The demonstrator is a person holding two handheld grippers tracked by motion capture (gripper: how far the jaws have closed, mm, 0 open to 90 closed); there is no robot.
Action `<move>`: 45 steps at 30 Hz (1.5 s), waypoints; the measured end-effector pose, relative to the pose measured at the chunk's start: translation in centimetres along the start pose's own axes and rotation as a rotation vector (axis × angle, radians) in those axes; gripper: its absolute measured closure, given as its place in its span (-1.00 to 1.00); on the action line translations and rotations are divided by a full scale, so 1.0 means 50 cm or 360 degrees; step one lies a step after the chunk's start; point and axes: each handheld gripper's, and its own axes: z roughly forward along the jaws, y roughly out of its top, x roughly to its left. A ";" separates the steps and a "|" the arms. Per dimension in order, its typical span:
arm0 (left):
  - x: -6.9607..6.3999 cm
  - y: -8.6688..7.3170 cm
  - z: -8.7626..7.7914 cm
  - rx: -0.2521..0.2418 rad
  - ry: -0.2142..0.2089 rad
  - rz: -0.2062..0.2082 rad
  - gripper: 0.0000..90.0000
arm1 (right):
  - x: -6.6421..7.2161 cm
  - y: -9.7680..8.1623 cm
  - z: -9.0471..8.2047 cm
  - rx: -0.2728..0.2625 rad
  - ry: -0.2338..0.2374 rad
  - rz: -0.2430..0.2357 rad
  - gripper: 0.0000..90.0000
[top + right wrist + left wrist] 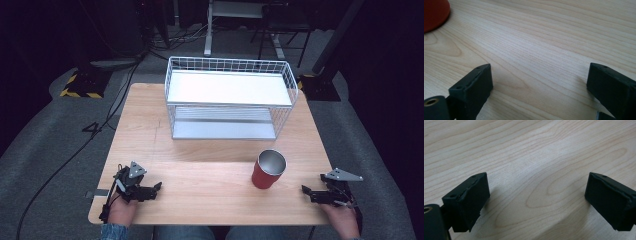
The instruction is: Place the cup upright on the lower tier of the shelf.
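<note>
A red cup (268, 169) stands upright on the tabletop (200, 175), before a white wire rack (230, 95). Near the front corners, left tool (156, 188) and right tool (306, 191) rest wide open, empty, pointing inward.

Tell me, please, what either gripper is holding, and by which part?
Nothing: the left gripper and right gripper are open over the table.

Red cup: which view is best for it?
The high view. There the red cup shows whole, standing upright on the table with its open metal mouth up, in front of the wire rack. The right gripper view catches just a red edge in its top left corner. The left gripper view gives bare wood between its jaws.
</note>
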 end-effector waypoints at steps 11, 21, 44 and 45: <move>0.002 0.004 0.004 -0.0012 0.0018 -0.0023 -0.82 | 0.002 -0.003 -0.005 -0.0029 0.0002 -0.0013 -0.69; 0.003 0.004 0.004 -0.0005 0.0024 -0.0025 -0.83 | 0.021 0.005 -0.037 -0.0128 -0.0029 0.0005 -0.69; 0.004 0.007 0.007 -0.0001 0.0023 -0.0027 -0.86 | 0.130 0.043 -0.117 -0.0340 0.0049 -0.0097 -0.69; 0.004 0.007 0.007 0.0001 0.0023 -0.0026 -0.86 | 0.133 0.044 -0.120 -0.0352 0.0056 -0.0097 -0.69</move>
